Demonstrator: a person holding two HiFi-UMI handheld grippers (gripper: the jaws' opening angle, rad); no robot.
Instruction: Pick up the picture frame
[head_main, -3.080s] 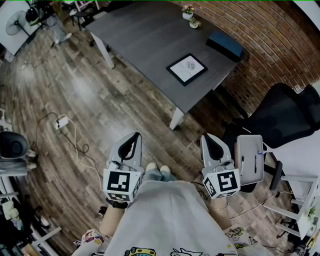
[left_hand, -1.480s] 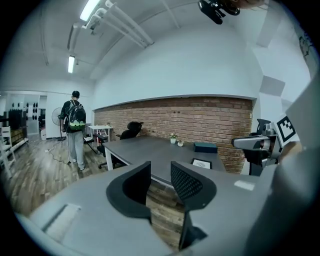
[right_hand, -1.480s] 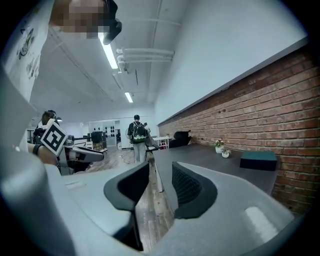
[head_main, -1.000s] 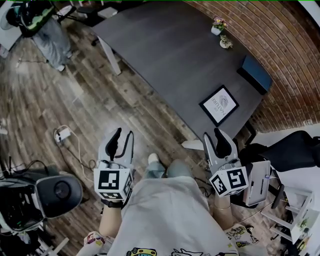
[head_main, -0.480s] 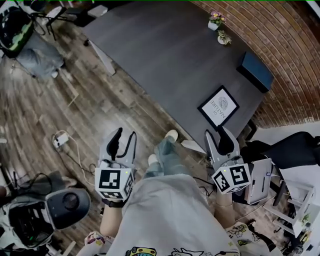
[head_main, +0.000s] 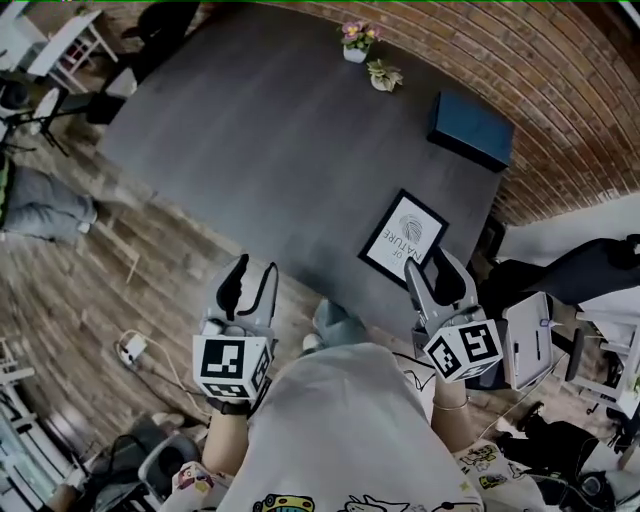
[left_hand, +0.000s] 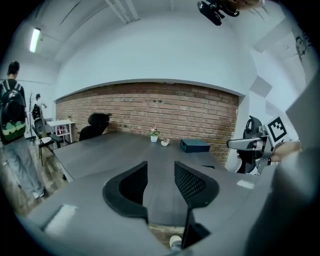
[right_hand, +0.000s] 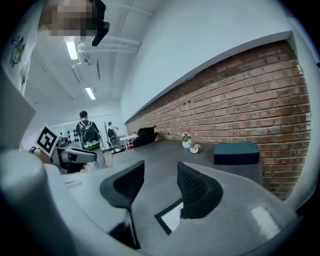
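The frame (head_main: 403, 238) lies flat on the dark worktop (head_main: 270, 150), near its front edge and toward the right end. It has a black border around a white print. A dark blue box (head_main: 472, 130) sits behind it, close to the brick wall (head_main: 560, 60). Two small plant pots (head_main: 355, 40) stand further along that wall.

The right tool (head_main: 432, 268) is held just beside the frame's near right corner, pointing over the worktop edge. Its jaws have just been opening and now stand wide apart with nothing gripped. In the right gripper view, the right tool (right_hand: 161, 172) shows the frame (right_hand: 172, 220) low in the gap between the jaws. The frame is partly hidden behind the right jaw and lies on the worktop, clear of both pads.

The left tool (head_main: 252, 270) is held at the worktop's front edge, well to the left of the frame. Its jaws have also just been opening and are spread wide. In the left gripper view, the left tool (left_hand: 161, 172) has only bare worktop (left_hand: 125, 145) showing between them, with the box (left_hand: 195, 145) far beyond.

A person (left_hand: 12, 110) with a backpack stands on the wooden floor (head_main: 60, 290) off the worktop's left end.
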